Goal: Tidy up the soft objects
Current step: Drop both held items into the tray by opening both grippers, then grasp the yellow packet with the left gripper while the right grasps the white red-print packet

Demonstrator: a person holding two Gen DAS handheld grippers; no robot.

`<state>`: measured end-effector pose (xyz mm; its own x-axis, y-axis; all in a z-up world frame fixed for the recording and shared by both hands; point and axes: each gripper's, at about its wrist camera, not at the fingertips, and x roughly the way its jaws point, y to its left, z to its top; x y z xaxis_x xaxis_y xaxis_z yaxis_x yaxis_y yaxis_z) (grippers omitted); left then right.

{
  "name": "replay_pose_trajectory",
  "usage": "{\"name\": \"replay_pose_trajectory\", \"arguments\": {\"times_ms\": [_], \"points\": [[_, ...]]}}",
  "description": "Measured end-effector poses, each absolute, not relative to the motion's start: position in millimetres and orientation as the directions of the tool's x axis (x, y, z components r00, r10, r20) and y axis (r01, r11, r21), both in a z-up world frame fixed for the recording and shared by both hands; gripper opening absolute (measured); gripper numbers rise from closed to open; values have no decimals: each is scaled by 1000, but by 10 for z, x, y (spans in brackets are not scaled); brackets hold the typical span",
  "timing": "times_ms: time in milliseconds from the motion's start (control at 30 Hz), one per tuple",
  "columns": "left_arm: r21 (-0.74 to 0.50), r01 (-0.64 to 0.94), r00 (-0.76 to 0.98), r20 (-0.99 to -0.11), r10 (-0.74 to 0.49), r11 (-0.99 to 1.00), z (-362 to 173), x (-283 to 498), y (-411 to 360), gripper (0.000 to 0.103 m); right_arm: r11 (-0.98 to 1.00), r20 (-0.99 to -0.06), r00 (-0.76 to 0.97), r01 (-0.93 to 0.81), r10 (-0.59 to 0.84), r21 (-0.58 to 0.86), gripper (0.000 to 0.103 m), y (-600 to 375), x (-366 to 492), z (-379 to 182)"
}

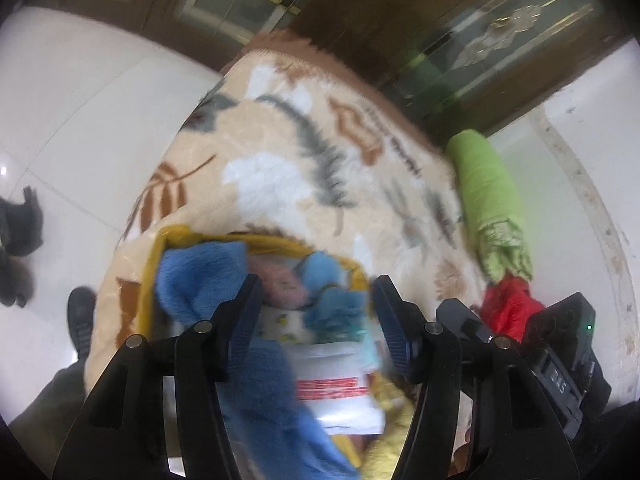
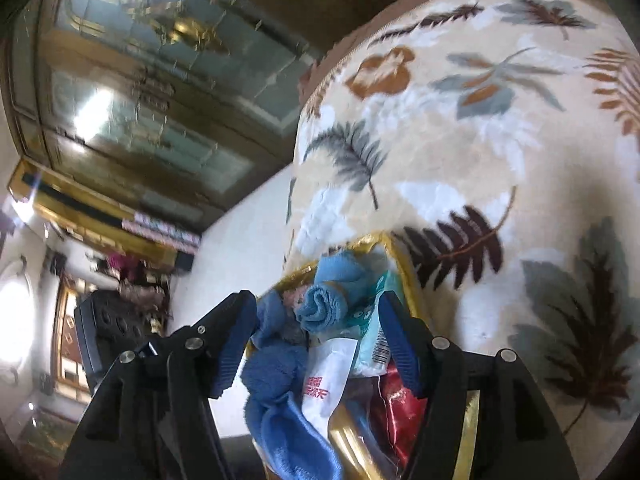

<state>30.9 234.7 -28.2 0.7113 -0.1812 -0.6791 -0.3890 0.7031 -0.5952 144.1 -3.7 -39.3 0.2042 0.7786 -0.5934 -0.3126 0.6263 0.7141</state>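
Two grippers: left gripper (image 1: 316, 308) and right gripper (image 2: 318, 330), jaws spread, pinching nothing.
Beneath: yellow-rimmed box (image 1: 160, 248) with blue towels (image 1: 200, 276).
Under box: leaf-print blanket (image 1: 320, 152).

Blue towels (image 2: 320, 308), crumpled and rolled, piled with white packets (image 2: 324, 376) inside yellow-rimmed bag (image 1: 160, 256) on leaf-print blanket (image 1: 280, 152).

One yellow-rimmed box (image 1: 160, 256) sits on the one leaf-print blanket (image 1: 280, 152). Inside the box, counts are partly uncertain because of blur: at least two blue towels (image 2: 332, 300), one pink soft item (image 1: 284, 284), one white packet with red print (image 1: 336, 392) and one red packet (image 2: 396, 408). Beside the blanket, right of the box, lie one green cloth roll (image 1: 488, 196) and one red cloth (image 1: 508, 308).
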Motion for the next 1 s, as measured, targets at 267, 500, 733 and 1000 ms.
{"name": "replay_pose_trajectory", "arguments": {"times_ms": [267,500,733,1000], "points": [[-580,-177,727,-622,-292,795,-31,438,1786,58,784,-697,536,100,477,613,64,-1394,1698,-181],[-625,-68,644,-623,-444,778,-53,638,1277,57,798,-767,493,213,411,564,64,-2390,2039,-372],[-600,18,546,-664,-511,800,-96,771,626,57,853,-850,411,256,330,455,64,-2746,2275,-899],[-579,-2,407,-745,-528,815,-311,1328,-102,57,749,-742,407,183,533,637,42,-2789,2169,-1221]]}}
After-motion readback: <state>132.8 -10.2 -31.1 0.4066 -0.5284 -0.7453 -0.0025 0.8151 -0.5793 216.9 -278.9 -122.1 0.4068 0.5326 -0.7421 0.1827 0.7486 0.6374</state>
